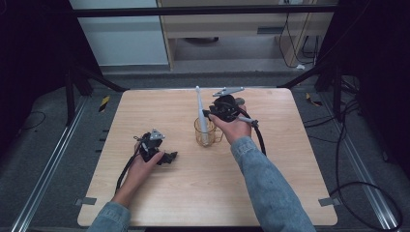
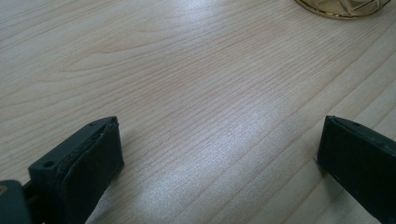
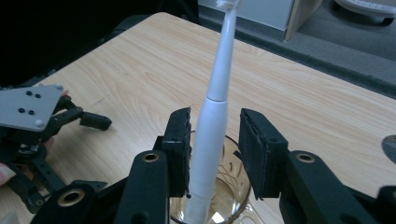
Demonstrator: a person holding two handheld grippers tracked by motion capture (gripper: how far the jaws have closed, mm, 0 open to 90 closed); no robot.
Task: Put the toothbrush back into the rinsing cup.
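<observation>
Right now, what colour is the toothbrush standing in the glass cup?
White: the toothbrush is plain white along its handle and neck, clearest in the right gripper view; the cup is amber-tinted glass.

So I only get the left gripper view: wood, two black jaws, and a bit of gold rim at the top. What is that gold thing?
Observer: An amber glass cup, standing on the table.
Operator: Is it empty?
Observer: No, a white electric toothbrush stands in it, head up.
Operator: And the other hand-held gripper?
Observer: The right hand-held gripper is at the cup, jaws either side of the toothbrush handle, a gap showing on one side.
</observation>
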